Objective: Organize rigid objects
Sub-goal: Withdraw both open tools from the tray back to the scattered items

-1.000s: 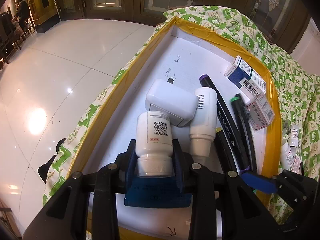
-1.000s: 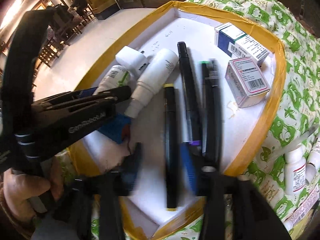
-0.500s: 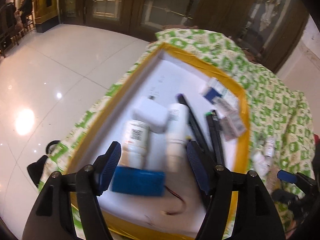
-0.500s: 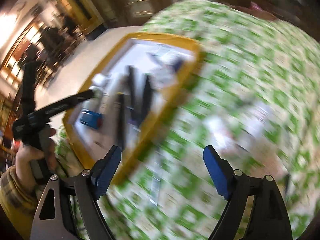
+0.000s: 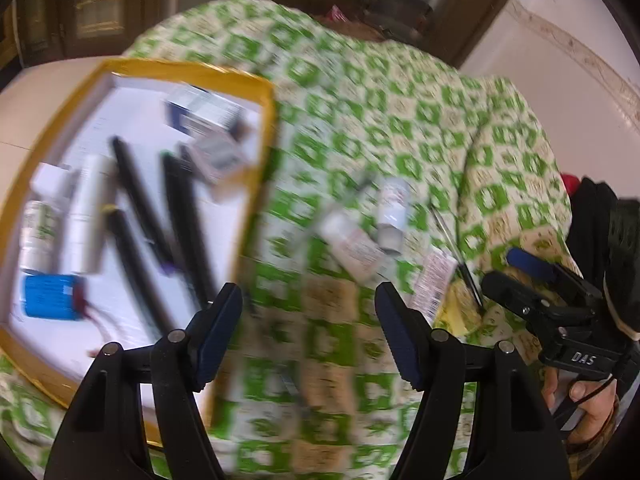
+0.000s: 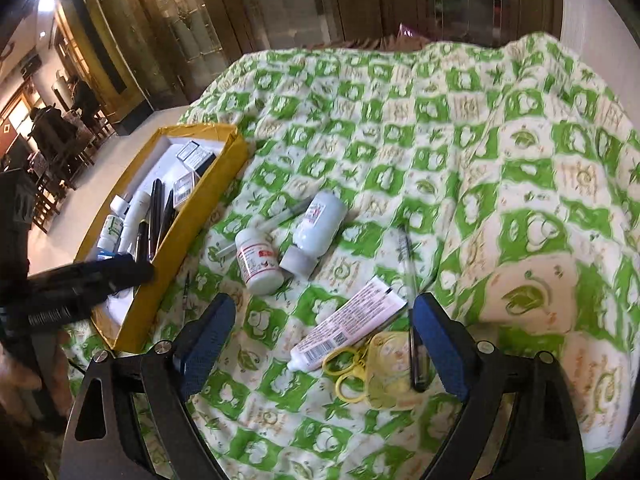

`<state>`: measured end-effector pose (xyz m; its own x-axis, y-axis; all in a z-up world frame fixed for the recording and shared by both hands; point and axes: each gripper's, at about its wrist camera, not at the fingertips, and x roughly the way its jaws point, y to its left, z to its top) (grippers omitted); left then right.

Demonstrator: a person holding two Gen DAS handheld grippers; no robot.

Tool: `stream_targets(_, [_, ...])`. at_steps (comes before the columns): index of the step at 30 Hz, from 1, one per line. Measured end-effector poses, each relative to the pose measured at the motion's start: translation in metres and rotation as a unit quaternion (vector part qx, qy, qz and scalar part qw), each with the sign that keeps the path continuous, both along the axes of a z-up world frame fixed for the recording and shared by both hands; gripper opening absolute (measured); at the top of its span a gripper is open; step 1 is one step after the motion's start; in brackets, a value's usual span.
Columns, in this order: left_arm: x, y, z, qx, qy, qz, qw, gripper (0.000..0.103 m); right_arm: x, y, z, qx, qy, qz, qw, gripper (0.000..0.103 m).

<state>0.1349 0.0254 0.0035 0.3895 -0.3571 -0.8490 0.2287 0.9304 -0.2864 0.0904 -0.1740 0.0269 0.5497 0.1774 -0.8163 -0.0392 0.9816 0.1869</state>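
We see both grippers wide open and empty over the cloth (image 6: pixel 460 128), green-and-cream, draped across the whole surface. The right gripper (image 6: pixel 324 336) has just been opening further, nothing between its jaws; the left gripper (image 5: pixel 308 328) has also just been opening, nothing held, only blurred cloth between its jaws.

The tray (image 6: pixel 188 216), yellow rim, white inside, sits at the cloth's left edge, well left of the right jaws and just left of the left jaws. In it we see black pens (image 5: pixel 140 204), white bottles (image 5: pixel 86 212), small boxes (image 5: pixel 204 114) at the far end and a blue block (image 5: pixel 50 296) with wires at the near end.

Loose on the cloth, beyond the right jaws: a white tube (image 6: pixel 348 328) lying diagonal, just ahead of the gap, its cap end toward the left jaw; a white bottle with grey cap (image 6: pixel 318 236) lying on its side, touching a smaller red-labelled bottle (image 6: pixel 258 266). Yellow scissors (image 6: pixel 348 368) lie by the tube's cap end, overlapping a yellow card (image 6: pixel 390 376) between the jaws. A clear pen (image 6: pixel 406 256) lies farther out, a dark pen (image 6: pixel 416 360) just inside the right jaw.
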Motion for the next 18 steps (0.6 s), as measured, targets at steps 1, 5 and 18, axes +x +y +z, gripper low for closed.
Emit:
stream_targets(1, [-0.001,-0.005,-0.003,0.002,0.004,-0.003,1.0000,0.068,0.001,-0.002,0.000,0.008,-0.002,0.002,1.000,0.087])
stream_targets(5, [0.005,-0.018,-0.017,0.008,0.025,0.004,0.9996,0.068,0.003,-0.007,-0.001,0.017,0.001,-0.003,1.000,0.087])
stream_targets(18, [0.059,-0.057,-0.049,0.004,0.068,0.051,0.9964,0.056,0.010,-0.020,-0.005,0.049,0.035,-0.048,0.997,0.068])
